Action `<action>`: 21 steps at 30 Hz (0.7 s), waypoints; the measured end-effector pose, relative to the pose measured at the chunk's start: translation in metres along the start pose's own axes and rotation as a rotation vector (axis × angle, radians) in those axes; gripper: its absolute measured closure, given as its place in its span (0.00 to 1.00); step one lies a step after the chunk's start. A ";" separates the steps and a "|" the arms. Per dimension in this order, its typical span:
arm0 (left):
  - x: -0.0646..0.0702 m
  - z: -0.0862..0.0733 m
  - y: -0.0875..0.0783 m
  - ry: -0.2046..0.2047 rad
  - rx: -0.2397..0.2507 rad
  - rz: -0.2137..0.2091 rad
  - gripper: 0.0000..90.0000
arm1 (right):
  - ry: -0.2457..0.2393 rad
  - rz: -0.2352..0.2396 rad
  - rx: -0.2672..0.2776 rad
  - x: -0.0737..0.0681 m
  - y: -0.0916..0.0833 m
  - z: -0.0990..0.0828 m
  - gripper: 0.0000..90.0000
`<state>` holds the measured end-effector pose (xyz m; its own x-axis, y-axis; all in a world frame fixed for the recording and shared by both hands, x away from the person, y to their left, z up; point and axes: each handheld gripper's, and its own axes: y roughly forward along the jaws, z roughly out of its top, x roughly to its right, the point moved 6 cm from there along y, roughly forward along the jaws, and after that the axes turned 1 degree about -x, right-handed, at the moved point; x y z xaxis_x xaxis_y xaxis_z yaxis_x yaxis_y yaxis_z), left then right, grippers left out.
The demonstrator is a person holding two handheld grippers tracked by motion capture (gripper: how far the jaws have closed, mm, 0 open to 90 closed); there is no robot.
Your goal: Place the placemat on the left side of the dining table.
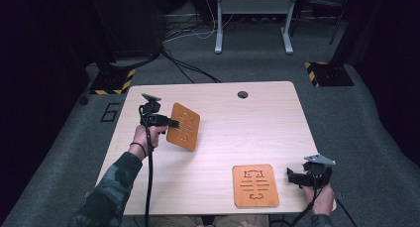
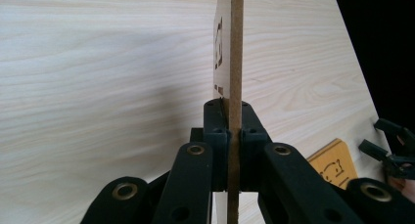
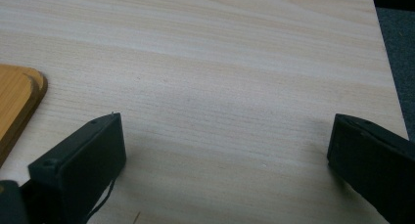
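Thin brown cut-out board (image 1: 183, 126), tilted, lifted off the table, seemingly.

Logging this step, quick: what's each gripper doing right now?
Left gripper: closed on the lifted wooden board.
Right gripper: open, holding nothing.

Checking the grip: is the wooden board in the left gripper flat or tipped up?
Tipped up: the left gripper clamps the board by its edge.

Wooden boards: two, one (image 1: 183, 126) at 10 o'clock, one (image 1: 255, 185) at 5 o'clock
Grippers: two, left gripper (image 1: 173, 123), right gripper (image 1: 289, 176)
Bench (image 1: 237, 123): one
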<state>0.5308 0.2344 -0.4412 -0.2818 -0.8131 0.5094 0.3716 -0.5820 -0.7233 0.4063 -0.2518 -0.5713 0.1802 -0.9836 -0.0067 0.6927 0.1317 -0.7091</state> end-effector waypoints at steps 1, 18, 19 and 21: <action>-0.004 0.000 -0.002 -0.008 -0.004 0.001 0.96 | 0.000 -0.001 -0.001 0.000 0.000 0.000 0.00; -0.055 0.000 -0.016 -0.068 -0.047 0.128 0.95 | -0.001 -0.004 -0.001 0.000 0.000 0.000 0.00; -0.057 0.000 -0.016 -0.067 -0.048 0.133 0.95 | 0.000 -0.002 -0.001 0.000 0.000 0.000 0.00; -0.061 -0.001 -0.015 -0.075 -0.053 0.142 0.93 | 0.000 -0.002 -0.001 0.000 0.000 0.000 0.00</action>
<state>0.5412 0.2926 -0.4622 -0.1622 -0.8870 0.4324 0.3549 -0.4613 -0.8131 0.4062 -0.2518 -0.5712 0.1783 -0.9840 -0.0051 0.6928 0.1292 -0.7095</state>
